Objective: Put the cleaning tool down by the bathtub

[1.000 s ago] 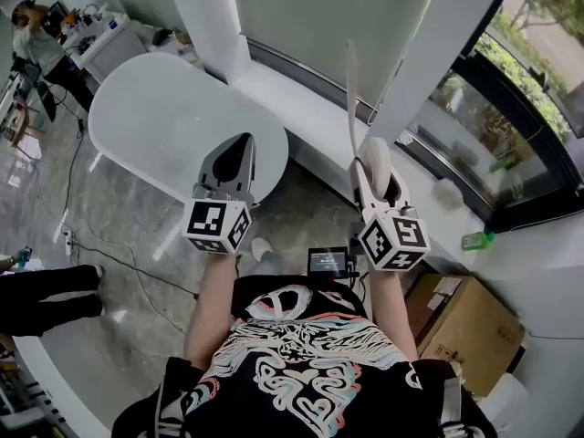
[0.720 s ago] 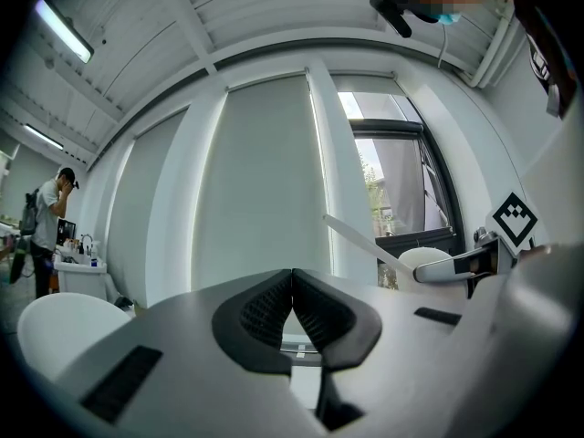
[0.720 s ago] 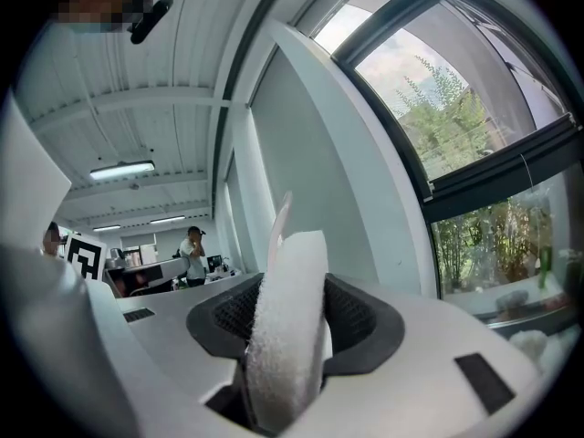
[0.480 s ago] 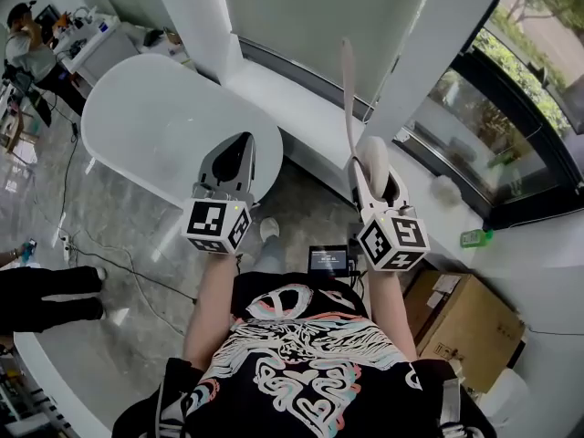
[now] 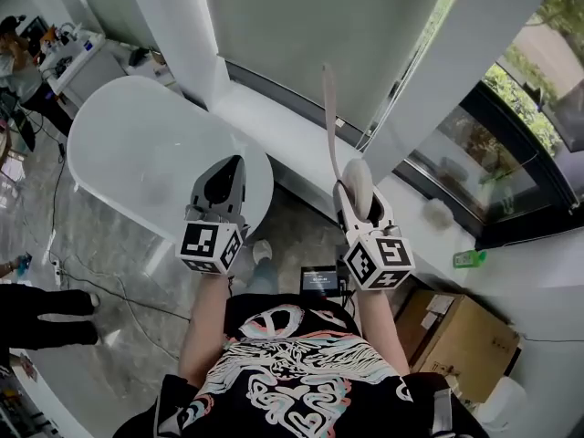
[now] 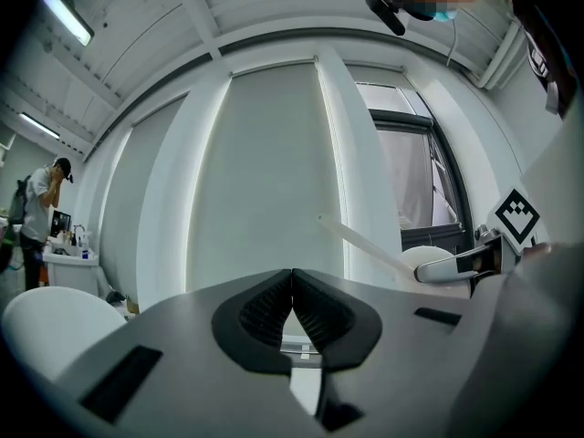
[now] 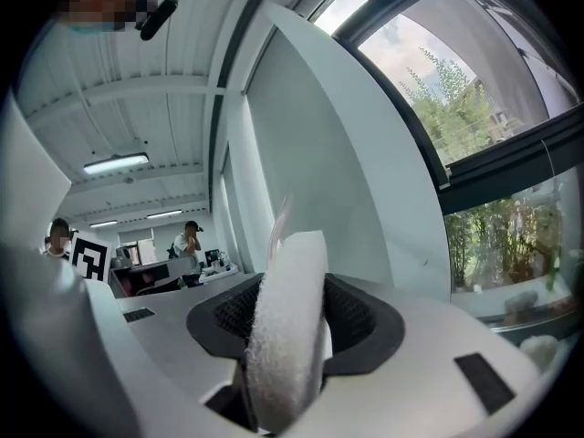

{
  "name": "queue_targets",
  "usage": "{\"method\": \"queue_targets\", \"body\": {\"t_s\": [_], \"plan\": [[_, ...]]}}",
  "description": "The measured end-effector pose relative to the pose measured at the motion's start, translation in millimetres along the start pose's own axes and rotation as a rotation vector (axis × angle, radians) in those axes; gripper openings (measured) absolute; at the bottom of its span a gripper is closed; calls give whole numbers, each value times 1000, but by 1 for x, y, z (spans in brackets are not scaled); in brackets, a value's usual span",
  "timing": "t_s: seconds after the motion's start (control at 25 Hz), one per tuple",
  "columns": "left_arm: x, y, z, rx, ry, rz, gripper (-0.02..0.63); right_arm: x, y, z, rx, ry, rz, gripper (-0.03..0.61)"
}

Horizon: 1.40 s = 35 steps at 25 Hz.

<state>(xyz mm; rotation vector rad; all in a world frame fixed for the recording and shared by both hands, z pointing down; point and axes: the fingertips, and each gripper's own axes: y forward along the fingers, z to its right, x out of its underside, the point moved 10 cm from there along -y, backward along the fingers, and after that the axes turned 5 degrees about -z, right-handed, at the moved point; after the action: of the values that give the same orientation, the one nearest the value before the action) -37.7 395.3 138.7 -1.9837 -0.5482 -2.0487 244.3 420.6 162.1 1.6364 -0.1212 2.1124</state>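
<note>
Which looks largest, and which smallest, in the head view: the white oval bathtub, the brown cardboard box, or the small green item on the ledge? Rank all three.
Largest: white oval bathtub.
Next: brown cardboard box.
Smallest: small green item.
The differences are plain.

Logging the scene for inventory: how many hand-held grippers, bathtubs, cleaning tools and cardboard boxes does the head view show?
Hand-held grippers: 2, the left hand-held gripper and the right hand-held gripper
Bathtub: 1
Cleaning tool: 1
Cardboard box: 1
Total: 5
</note>
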Motion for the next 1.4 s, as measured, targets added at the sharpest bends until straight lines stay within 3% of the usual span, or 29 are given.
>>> {"method": "queue_targets", "body": {"t_s": [0.52,0.92,1.4], "plan": [[-6,97,-94,62,-32,-25,17,-30,120,-11,35,-10,-26,212],[-1,144,-180,65,-50,-29,17,-40,210,-30,46,-24,-38,212],[4,181,-223,53,-72,-27,17,-45,261,-31,36,-33,-48,212]]}}
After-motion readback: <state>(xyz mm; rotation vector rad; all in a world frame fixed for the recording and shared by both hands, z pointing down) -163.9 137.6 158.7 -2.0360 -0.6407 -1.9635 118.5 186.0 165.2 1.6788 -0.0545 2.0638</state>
